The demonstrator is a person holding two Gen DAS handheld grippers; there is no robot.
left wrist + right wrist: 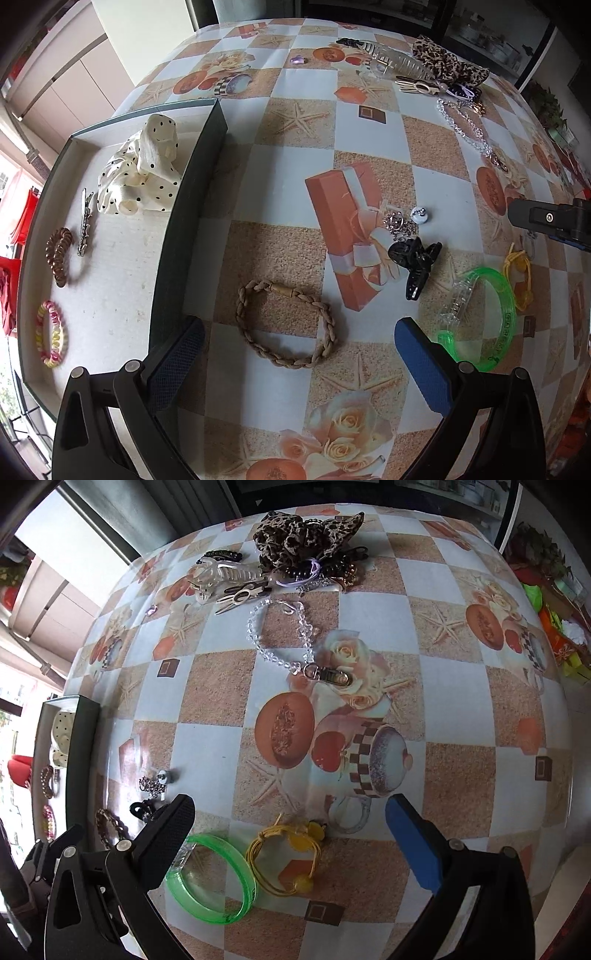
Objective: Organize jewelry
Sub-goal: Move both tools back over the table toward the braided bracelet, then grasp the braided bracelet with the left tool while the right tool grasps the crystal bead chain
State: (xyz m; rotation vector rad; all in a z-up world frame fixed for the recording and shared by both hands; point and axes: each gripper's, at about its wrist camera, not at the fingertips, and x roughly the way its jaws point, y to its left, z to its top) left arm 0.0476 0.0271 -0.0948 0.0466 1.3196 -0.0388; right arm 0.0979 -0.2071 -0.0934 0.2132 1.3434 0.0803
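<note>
A tan braided bracelet (286, 325) lies on the patterned tablecloth just ahead of my open left gripper (299, 365), between its spread fingers. To its left stands the shallow dark-walled box (192, 192), holding a polka-dot scrunchie (142, 166), a silver hair clip (85, 221) and two coil hair ties (59, 256). My right gripper (291, 843) is open above a yellow cord bracelet (286, 853) and beside a green bangle (210, 877). A clear bead chain (286, 635) lies farther off.
A black claw clip (415, 260), a small silver chain (400, 223) and a white bead sit mid-table. At the far edge is a pile with a leopard scrunchie (306, 535), a clear claw clip (229, 576) and dark bands. The table edge curves away on the right.
</note>
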